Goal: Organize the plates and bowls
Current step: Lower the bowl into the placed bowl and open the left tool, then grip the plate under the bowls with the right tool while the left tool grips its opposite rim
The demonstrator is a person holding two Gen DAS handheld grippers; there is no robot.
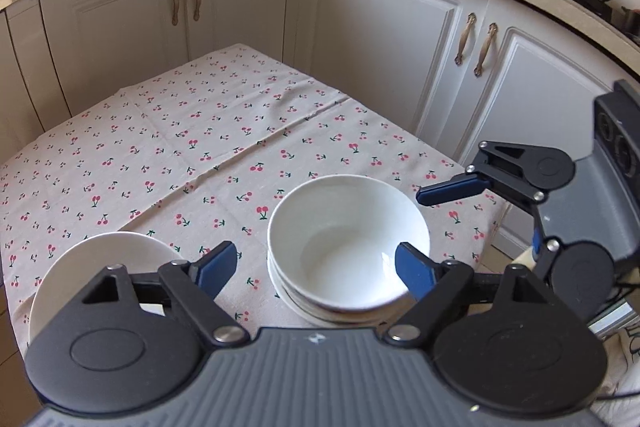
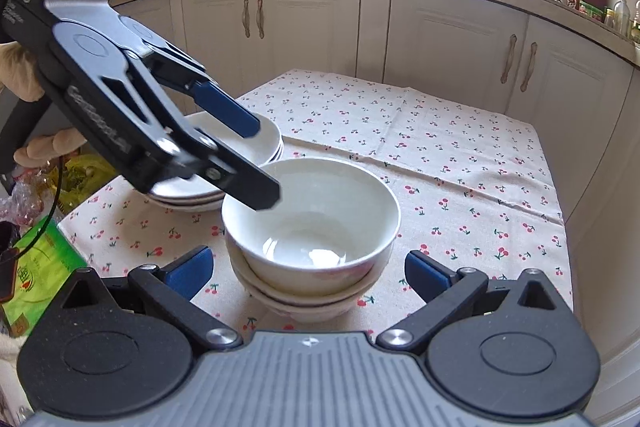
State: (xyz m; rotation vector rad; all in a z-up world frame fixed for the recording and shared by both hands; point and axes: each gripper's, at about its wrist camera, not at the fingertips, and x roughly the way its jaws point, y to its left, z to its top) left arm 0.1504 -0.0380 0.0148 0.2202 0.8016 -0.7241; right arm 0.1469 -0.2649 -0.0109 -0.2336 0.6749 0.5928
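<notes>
**Stacked bowls, both tongs released**

Nearest, the right tongs [image 2: 308, 273] gape wide, empty, straddling the bowl stack [image 2: 310, 227]. Left tongs [image 1: 316, 269] — partly open, empty — have one finger over the top bowl's rim; withdrawing carelessly could topple it. Plate stack [image 2: 224, 155] at ten o'clock. Beyond, the surface [image 2: 460, 155] lies open to its twelve-o'clock edge.

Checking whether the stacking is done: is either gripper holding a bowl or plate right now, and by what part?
Nothing is held. The left gripper and right gripper both stand open around the bowl stack, pads clear of it.
</notes>
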